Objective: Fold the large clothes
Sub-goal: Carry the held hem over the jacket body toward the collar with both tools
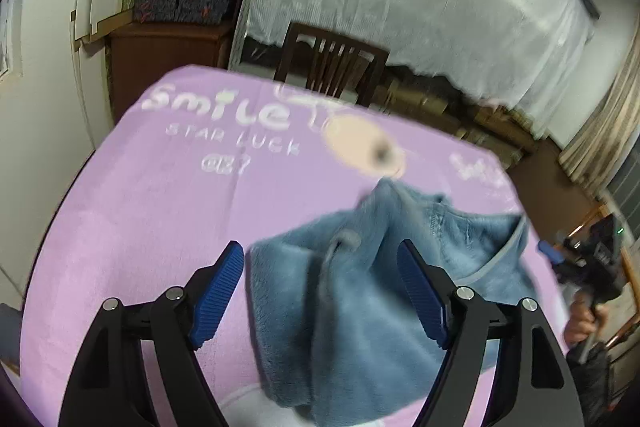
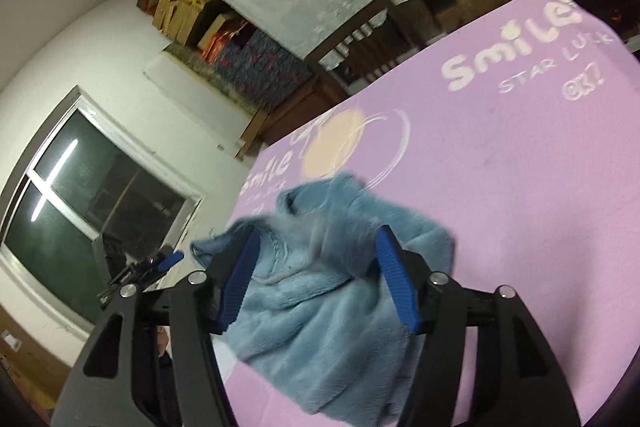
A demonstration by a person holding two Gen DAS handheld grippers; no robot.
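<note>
A lilac printed blanket (image 1: pixel 152 211) is being used as the work surface, with a dark wooden chair (image 1: pixel 332 63) beyond it. The left gripper (image 1: pixel 320 291) is being held with jaws spread, the blue fleece garment (image 1: pixel 360 299) lying between and beneath them, ungripped. The right gripper (image 2: pixel 318 281) is likewise being held wide over the garment's crumpled folds.

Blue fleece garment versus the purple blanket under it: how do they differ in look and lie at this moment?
The blue fleece garment is rumpled and bunched into folds; the purple blanket lies spread flat. The garment is plain blue with a grey drawcord; the blanket carries white "Smile" lettering and a peach circle. The garment covers only a small patch; the blanket spans the whole surface. Both look soft and plush.
</note>
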